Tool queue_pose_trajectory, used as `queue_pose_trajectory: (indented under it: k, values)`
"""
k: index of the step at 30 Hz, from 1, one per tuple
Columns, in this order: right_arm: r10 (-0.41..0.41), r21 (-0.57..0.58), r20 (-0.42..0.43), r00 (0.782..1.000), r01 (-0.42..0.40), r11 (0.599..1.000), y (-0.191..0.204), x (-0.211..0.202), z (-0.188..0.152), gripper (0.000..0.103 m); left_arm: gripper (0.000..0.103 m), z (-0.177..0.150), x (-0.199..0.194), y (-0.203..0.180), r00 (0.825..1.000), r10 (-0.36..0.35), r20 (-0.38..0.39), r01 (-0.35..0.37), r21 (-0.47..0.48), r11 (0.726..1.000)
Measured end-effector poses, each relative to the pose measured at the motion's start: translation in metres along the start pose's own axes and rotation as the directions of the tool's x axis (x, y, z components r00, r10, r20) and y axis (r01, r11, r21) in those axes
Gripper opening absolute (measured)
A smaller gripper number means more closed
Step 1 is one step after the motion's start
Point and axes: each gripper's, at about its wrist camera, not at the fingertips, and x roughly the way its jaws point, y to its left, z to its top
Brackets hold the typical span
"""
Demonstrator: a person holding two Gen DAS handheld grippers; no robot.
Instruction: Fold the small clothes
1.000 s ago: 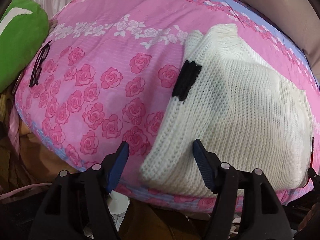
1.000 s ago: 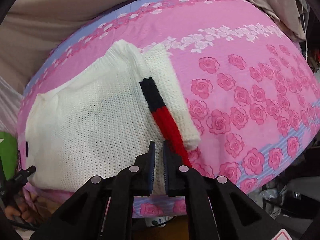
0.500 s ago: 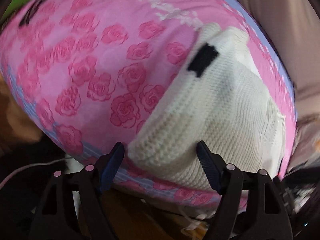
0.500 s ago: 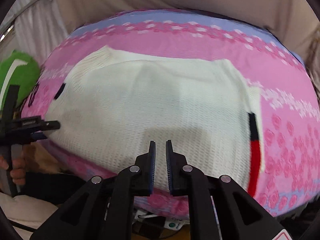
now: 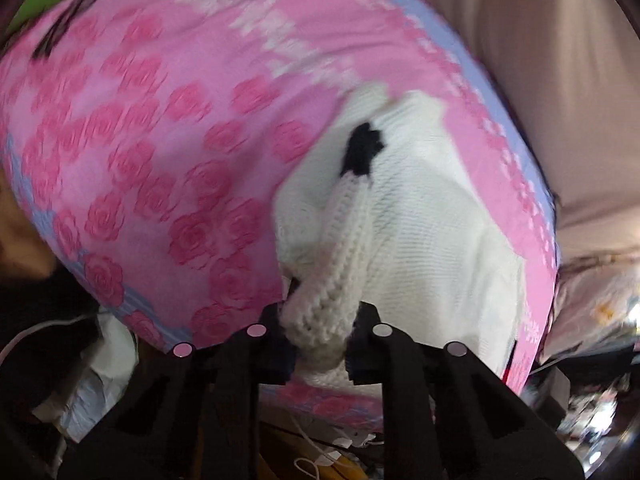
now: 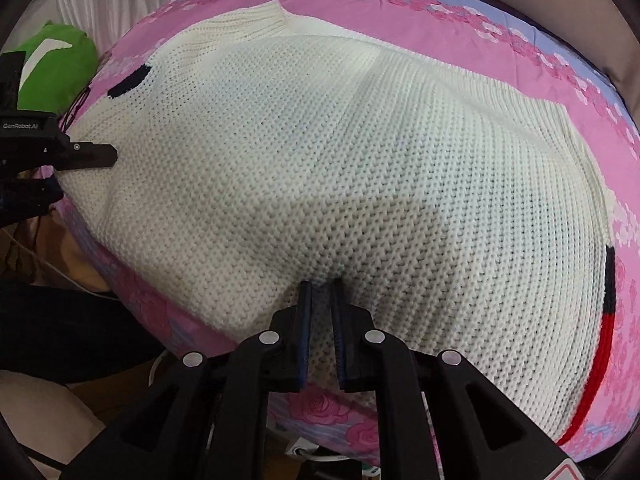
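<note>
A cream knitted sweater (image 6: pixel 340 160) with black and red stripes lies on a pink rose-print bed sheet (image 6: pixel 540 40). My left gripper (image 5: pixel 318 340) is shut on the sweater's left bottom corner (image 5: pixel 332 280), which is bunched up between the jaws. It also shows in the right wrist view (image 6: pixel 60 160) at the sweater's left edge. My right gripper (image 6: pixel 320 320) is shut on the sweater's near hem, with a pinch of knit between the blue pads.
A green cushion (image 6: pixel 56 68) lies at the far left of the bed. Black glasses (image 5: pixel 64 28) rest on the sheet (image 5: pixel 140 140) near it. Beige fabric (image 5: pixel 540 60) lies behind the bed. Cables and clutter are below the bed's front edge.
My left gripper has closed on the sweater's corner and bunched it. My right gripper has swung left from the striped sleeve to the near hem and now pinches it.
</note>
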Motion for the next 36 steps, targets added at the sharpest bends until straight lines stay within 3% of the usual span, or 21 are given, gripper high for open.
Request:
queue_pose_trajectory:
  k: [2, 4, 6, 9, 11, 14, 17, 19, 23, 28, 30, 32, 36]
  values:
    - [0.032, 0.026, 0.014, 0.999, -0.032, 0.999, -0.009, -0.005, -0.001, 0.009, 0.015, -0.001, -0.016, -0.034, 0.999, -0.030, 0.043, 0.025, 0.119, 0.993]
    - [0.048, 0.057, 0.052, 0.997, -0.051, 0.997, -0.017, -0.015, -0.003, 0.008, 0.014, -0.005, -0.028, -0.075, 0.996, -0.065, 0.068, 0.046, 0.252, 0.967]
    - [0.032, 0.098, 0.103, 0.994, -0.042, 0.994, -0.028, -0.029, -0.008, 0.009, 0.014, -0.013, -0.036, -0.121, 0.991, -0.112, 0.075, 0.075, 0.392, 0.917]
    - [0.008, 0.209, 0.160, 0.987, -0.042, 0.977, -0.059, -0.054, -0.021, 0.010, 0.014, -0.038, -0.026, -0.181, 0.989, -0.142, 0.040, 0.094, 0.573, 0.814]
    - [-0.005, 0.307, 0.187, 0.982, -0.054, 0.950, -0.083, -0.069, -0.036, 0.011, 0.014, -0.057, 0.002, -0.212, 0.994, -0.107, -0.016, 0.091, 0.658, 0.747]
    - [-0.011, 0.439, 0.206, 0.979, -0.083, 0.895, -0.116, -0.086, -0.060, 0.013, 0.015, -0.085, 0.044, -0.225, 0.998, 0.001, -0.059, 0.042, 0.732, 0.680]
    - [-0.030, 0.523, 0.212, 0.977, -0.087, 0.848, -0.135, -0.096, -0.081, 0.016, 0.017, -0.099, 0.067, -0.225, 0.994, 0.086, -0.068, -0.004, 0.760, 0.650]
    - [-0.053, 0.553, 0.216, 0.975, -0.078, 0.829, -0.140, -0.100, -0.087, 0.017, 0.019, -0.102, 0.071, -0.219, 0.993, 0.104, -0.055, -0.024, 0.774, 0.633]
    - [-0.060, 0.572, 0.218, 0.974, -0.077, 0.817, -0.141, -0.101, -0.089, 0.017, 0.021, -0.105, 0.070, -0.216, 0.991, 0.123, -0.049, -0.040, 0.774, 0.632]
    - [-0.064, 0.538, 0.237, 0.969, -0.076, 0.839, -0.133, -0.107, -0.073, 0.037, 0.037, -0.106, 0.057, -0.216, 0.992, 0.121, -0.021, -0.061, 0.774, 0.630]
    - [-0.062, 0.526, 0.246, 0.967, -0.080, 0.847, -0.132, -0.109, -0.063, 0.042, 0.039, -0.101, 0.050, -0.212, 0.994, 0.111, -0.014, -0.061, 0.765, 0.641]
    - [-0.049, 0.519, 0.259, 0.965, -0.096, 0.850, -0.130, -0.111, -0.054, 0.046, 0.039, -0.092, 0.032, -0.206, 0.999, 0.053, -0.007, -0.031, 0.741, 0.671]
    - [-0.014, 0.494, 0.276, 0.961, -0.129, 0.860, -0.122, -0.114, -0.038, 0.055, 0.063, -0.062, -0.020, -0.176, 0.991, -0.031, 0.128, -0.060, 0.647, 0.760]
